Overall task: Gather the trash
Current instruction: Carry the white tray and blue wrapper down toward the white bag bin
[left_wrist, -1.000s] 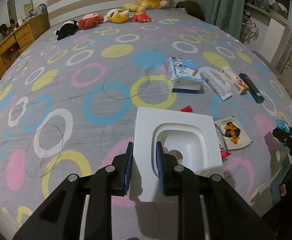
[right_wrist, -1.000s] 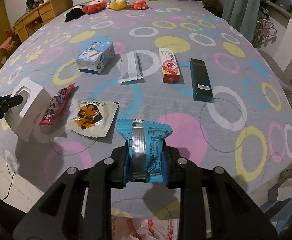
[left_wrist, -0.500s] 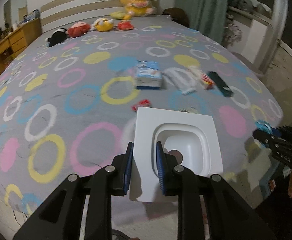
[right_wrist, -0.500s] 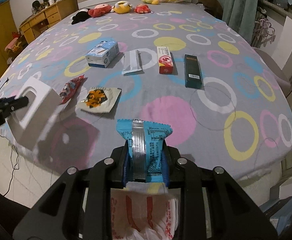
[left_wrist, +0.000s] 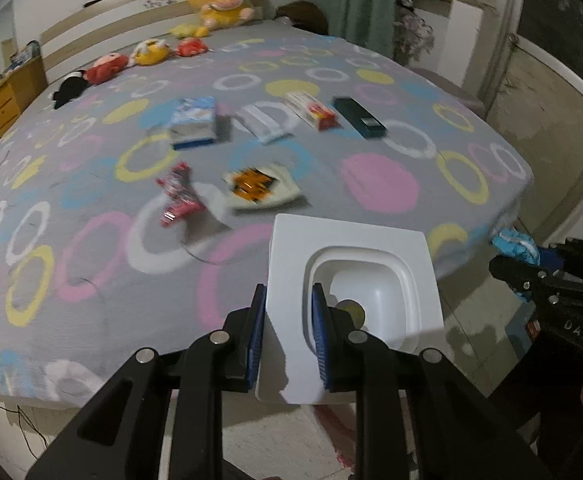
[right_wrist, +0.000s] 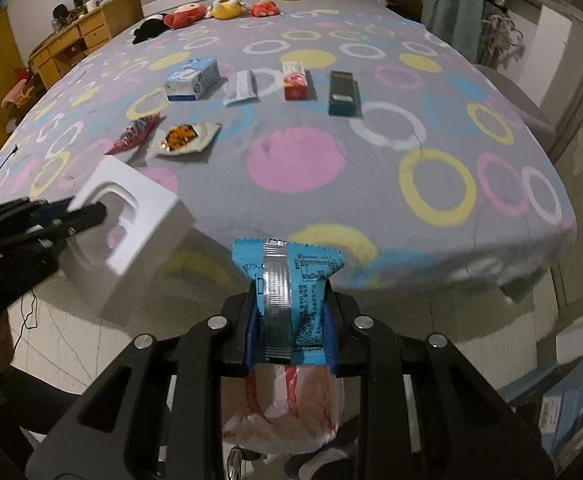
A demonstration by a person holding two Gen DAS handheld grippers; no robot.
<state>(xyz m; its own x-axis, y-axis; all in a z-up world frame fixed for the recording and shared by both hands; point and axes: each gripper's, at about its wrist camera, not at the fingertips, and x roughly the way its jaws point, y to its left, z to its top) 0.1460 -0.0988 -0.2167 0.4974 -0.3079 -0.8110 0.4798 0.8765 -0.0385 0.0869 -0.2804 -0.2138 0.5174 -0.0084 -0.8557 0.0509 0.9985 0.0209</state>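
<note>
The left gripper (left_wrist: 289,336) has its jaws clenched on one edge wall of a white foam tray (left_wrist: 355,292), held past the foot of the bed (right_wrist: 371,200) over the floor. The tray's hollow face looks up toward the camera and its long side runs away from the jaws toward the bed.

On the bed, left to right, lie a red wrapper (right_wrist: 137,134) with its length slanting toward the far right, an orange-printed packet (right_wrist: 187,140) lying flat, a blue-white box (right_wrist: 191,80), a silver sachet (right_wrist: 241,88), a red-white box (right_wrist: 296,80) and a dark box (right_wrist: 343,92), the last three with long axes pointing at the headboard.

The right gripper (right_wrist: 291,320) grasps a blue wrapper (right_wrist: 291,280), upright, its silver seam running away from the jaws, above a red-and-white bag (right_wrist: 291,412) on the floor.
</note>
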